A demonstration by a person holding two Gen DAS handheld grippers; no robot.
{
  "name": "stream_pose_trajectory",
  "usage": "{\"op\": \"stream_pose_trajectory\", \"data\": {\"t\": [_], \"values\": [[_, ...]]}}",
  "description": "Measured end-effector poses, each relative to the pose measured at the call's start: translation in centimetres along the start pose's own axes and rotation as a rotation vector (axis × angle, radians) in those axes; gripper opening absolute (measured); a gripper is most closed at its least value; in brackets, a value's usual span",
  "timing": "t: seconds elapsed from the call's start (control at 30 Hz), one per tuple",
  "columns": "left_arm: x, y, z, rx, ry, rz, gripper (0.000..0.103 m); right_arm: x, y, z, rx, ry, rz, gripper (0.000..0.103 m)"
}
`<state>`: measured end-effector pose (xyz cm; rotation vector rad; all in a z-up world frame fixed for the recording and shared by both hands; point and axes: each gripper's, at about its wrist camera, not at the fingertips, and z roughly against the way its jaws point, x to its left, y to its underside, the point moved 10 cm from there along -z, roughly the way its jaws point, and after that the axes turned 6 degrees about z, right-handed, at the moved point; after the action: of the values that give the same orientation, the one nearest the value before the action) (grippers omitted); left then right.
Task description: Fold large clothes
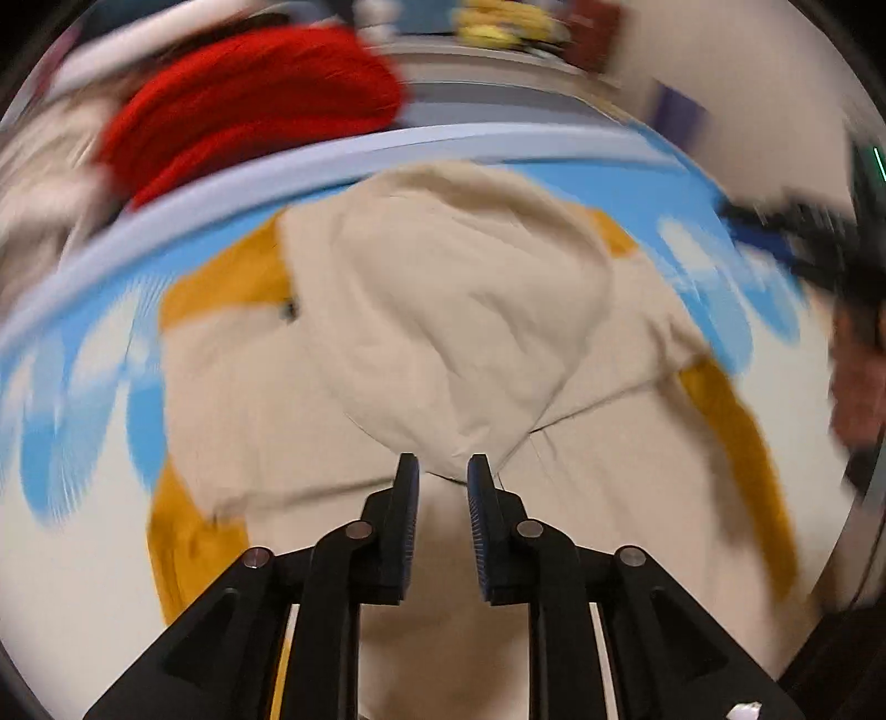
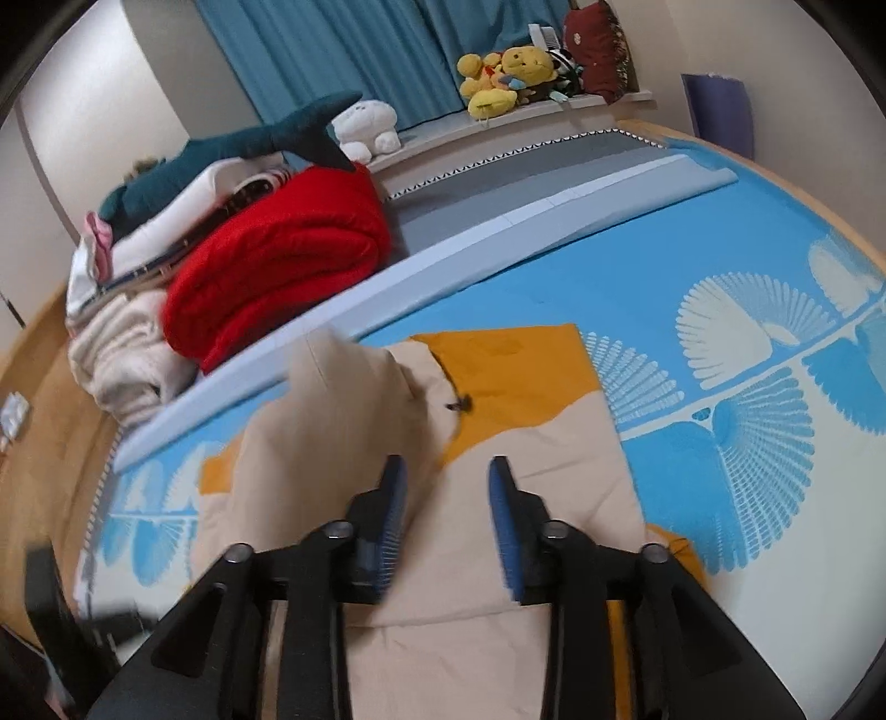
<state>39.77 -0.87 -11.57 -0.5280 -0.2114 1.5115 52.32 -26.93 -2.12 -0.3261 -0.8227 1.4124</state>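
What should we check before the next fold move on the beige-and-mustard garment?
1. Left gripper empty, nothing between the fingers: ok.
2. Right gripper empty, fingers apart: ok.
3. Garment flat on the blue mat: not ok, the hood lies bunched.
4. Garment clear of the red blanket: ok.
5. Lower hem position: cannot tell, out of view.
6. Left view sharp enough to aim: not ok, blurred.

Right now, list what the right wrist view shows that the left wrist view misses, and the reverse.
Right wrist only: the shark plush, the yellow plush toys, the teal curtain.
Left wrist only: the right tongs at the frame's right edge.
Both: the beige and mustard garment on the blue patterned mat, and the red blanket.
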Motion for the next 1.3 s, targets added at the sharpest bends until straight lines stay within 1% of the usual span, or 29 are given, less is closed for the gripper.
{"op": "stream_pose_trajectory", "data": {"t": [0.07,0.1,0.13,0.2,0.23,0.27,0.3,0.4,0.43,0.53,0.57,0.63,0.7,0.73,0.77,0.8,0.83,0.87,0.93,1.0,1.07,1.1,1.13,1.17,1.2,1.23,1.27,1.3], "values": [[2.1,-1.1,-0.2,0.008,0.032,0.187,0.022,0.4,0.5,-0.6,0.019,-0.033,-0.021,0.04],[2.6,-1.5,-0.7,0.012,0.06,0.256,0.023,0.5,0.8,-1.1,0.035,-0.051,-0.035,0.04],[3.1,-2.0,-1.3,0.011,0.084,0.315,0.023,0.8,1.2,-1.6,0.053,-0.067,-0.046,0.04],[4.2,-2.1,-2.9,0.038,0.069,0.408,0.022,1.3,2.3,-3.1,0.108,-0.102,-0.064,0.041],[4.1,-2.2,-3.7,0.057,0.09,0.447,0.022,1.5,2.9,-3.8,0.129,-0.111,-0.07,0.041],[4.2,-2.2,-4.2,0.076,0.13,0.477,0.024,1.7,3.7,-4.9,0.165,-0.127,-0.086,0.041],[3.9,-2.2,-5.0,0.095,0.164,0.501,0.026,1.9,4.3,-5.7,0.19,-0.133,-0.097,0.041],[4.3,-2.3,-7.1,0.12,0.173,0.549,0.037,2.0,5.8,-8.1,0.243,-0.135,-0.122,0.041],[4.4,-2.3,-7.6,0.126,0.182,0.559,0.038,2.0,6.2,-8.7,0.255,-0.138,-0.137,0.041],[4.2,-1.6,-9.3,0.185,0.237,0.631,0.039,2.0,7.5,-10.6,0.3,-0.159,-0.179,0.041],[3.9,-1.4,-9.6,0.194,0.253,0.656,0.039,2.0,7.9,-11.1,0.311,-0.158,-0.182,0.041],[3.8,-1.6,-10.1,0.194,0.277,0.672,0.039,1.9,8.2,-11.9,0.318,-0.154,-0.184,0.041],[4.1,-1.2,-10.4,0.207,0.275,0.683,0.037,1.8,8.2,-12.5,0.313,-0.149,-0.192,0.041],[4.0,-1.0,-10.5,0.209,0.287,0.701,0.036,1.6,8.1,-12.6,0.301,-0.147,-0.198,0.037],[3.9,-1.1,-10.5,0.208,0.306,0.704,0.036,1.5,8.0,-12.7,0.294,-0.149,-0.198,0.023],[3.7,-1.1,-10.5,0.206,0.313,0.694,0.027,1.6,8.0,-12.9,0.288,-0.159,-0.193,0.013],[3.6,-1.0,-10.5,0.204,0.311,0.678,0.019,1.7,7.9,-12.9,0.282,-0.167,-0.19,0.007],[3.5,-1.3,-10.2,0.19,0.3,0.644,0.004,1.8,7.7,-12.9,0.273,-0.17,-0.191,0.004],[3.5,-2.0,-9.2,0.14,0.258,0.588,0.002,1.7,7.0,-12.2,0.233,-0.176,-0.211,0.003],[3.0,-3.5,-7.4,0.068,0.233,0.535,0.001,1.9,6.1,-11.0,0.186,-0.212,-0.25,0.002],[2.9,-4.5,-5.8,0.005,0.193,0.487,0.001,2.5,5.3,-10.1,0.15,-0.23,-0.237,0.002],[3.1,-4.6,-5.4,-0.006,0.157,0.472,0.002,2.8,5.3,-10.1,0.156,-0.222,-0.212,0.002],[3.5,-4.2,-5.6,0.009,0.123,0.472,0.002,2.8,5.6,-10.4,0.178,-0.202,-0.193,0.002],[3.9,-3.3,-6.3,0.056,0.094,0.484,0.002,2.5,6.9,-11.3,0.241,-0.154,-0.173,0.002],[4.3,-1.8,-7.7,0.133,0.07,0.508,0.003,2.0,8.0,-12.0,0.295,-0.123,-0.175,0.002],[4.6,-0.3,-9.1,0.209,0.044,0.527,0.003,1.2,9.8,-13.0,0.37,-0.079,-0.194,0.002],[4.8,1.1,-10.2,0.268,0.027,0.54,0.002,0.6,10.9,-13.5,0.407,-0.046,-0.21,0.002],[5.1,2.2,-11.0,0.303,0.001,0.549,0.002,-0.4,11.9,-13.9,0.432,-0.004,-0.23,0.002]]}}
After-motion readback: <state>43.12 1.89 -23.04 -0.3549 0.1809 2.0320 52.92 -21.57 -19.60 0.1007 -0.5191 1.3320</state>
